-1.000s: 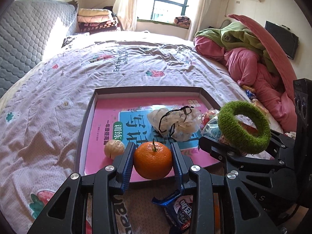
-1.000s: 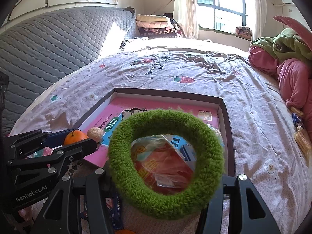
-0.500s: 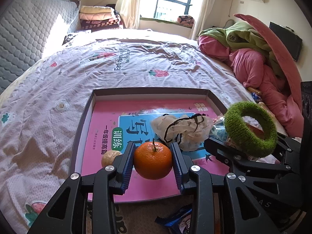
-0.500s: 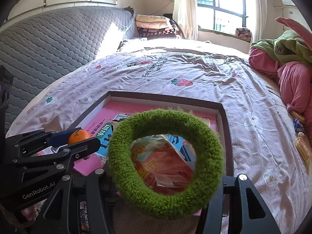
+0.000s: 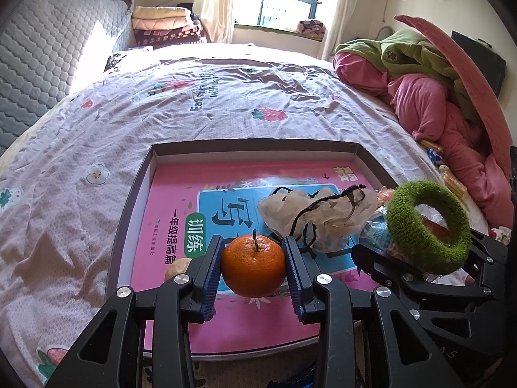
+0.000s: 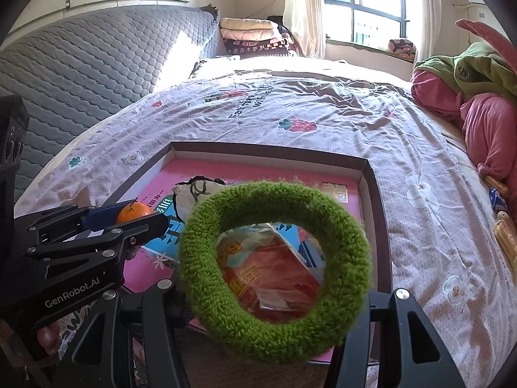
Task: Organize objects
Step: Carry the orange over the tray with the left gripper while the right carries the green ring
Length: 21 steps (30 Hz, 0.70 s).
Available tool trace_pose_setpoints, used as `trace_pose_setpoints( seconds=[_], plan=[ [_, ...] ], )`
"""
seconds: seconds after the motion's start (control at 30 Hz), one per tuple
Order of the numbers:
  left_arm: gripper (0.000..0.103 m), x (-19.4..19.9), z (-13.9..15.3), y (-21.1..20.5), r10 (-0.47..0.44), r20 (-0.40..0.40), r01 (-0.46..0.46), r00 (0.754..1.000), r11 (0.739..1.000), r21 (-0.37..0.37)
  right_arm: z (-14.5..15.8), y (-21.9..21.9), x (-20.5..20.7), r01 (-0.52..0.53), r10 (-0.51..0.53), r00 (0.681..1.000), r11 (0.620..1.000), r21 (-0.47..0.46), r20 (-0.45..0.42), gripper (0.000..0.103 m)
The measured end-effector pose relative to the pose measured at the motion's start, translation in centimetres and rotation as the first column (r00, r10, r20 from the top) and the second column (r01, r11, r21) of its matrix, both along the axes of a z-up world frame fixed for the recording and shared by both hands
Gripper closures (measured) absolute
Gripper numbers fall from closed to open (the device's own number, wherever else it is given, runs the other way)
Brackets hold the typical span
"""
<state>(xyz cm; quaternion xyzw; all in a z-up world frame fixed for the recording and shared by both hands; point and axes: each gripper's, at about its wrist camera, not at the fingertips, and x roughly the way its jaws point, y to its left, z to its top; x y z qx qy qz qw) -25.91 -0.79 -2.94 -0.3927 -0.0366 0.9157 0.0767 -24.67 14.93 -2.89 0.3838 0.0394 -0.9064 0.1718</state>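
Observation:
My left gripper (image 5: pixel 253 270) is shut on an orange mandarin (image 5: pixel 253 266), held over the near part of a shallow dark tray (image 5: pixel 252 145) that lies on the bed. A pink workbook (image 5: pixel 181 200) lines the tray. On it lie a crumpled white bag with black cord (image 5: pixel 318 213) and a walnut (image 5: pixel 176 266). My right gripper (image 6: pixel 274 294) is shut on a fuzzy green ring (image 6: pixel 274 258), which hides its fingertips; a red snack pack (image 6: pixel 271 278) shows through the ring. The ring (image 5: pixel 428 229) appears right of the mandarin in the left wrist view, and the mandarin (image 6: pixel 134 211) at the left in the right wrist view.
The bed has a floral sheet (image 5: pixel 226 90) with a grey padded headboard (image 6: pixel 80 61) on the left. Pink and green bedding (image 5: pixel 436 97) is piled at the right, with snack packets (image 6: pixel 504 226) beside it. Folded blankets (image 5: pixel 164 29) sit by the window.
Both grippers have moved forward and slightly down over the tray, so it sits nearer and lower in both views. The mandarin and the ring stay gripped as before.

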Motion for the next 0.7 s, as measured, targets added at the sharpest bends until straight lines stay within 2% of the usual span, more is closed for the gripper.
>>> trace_pose_setpoints(
  seconds=[0.7],
  plan=[
    [0.065, -1.0, -1.0, 0.6, -0.005, 0.014, 0.005, 1.0, 1.0, -0.017, -1.5, -0.1, -0.3, 0.004, -0.005, 1.0, 1.0, 0.026, 0.016, 0.047]
  ],
)
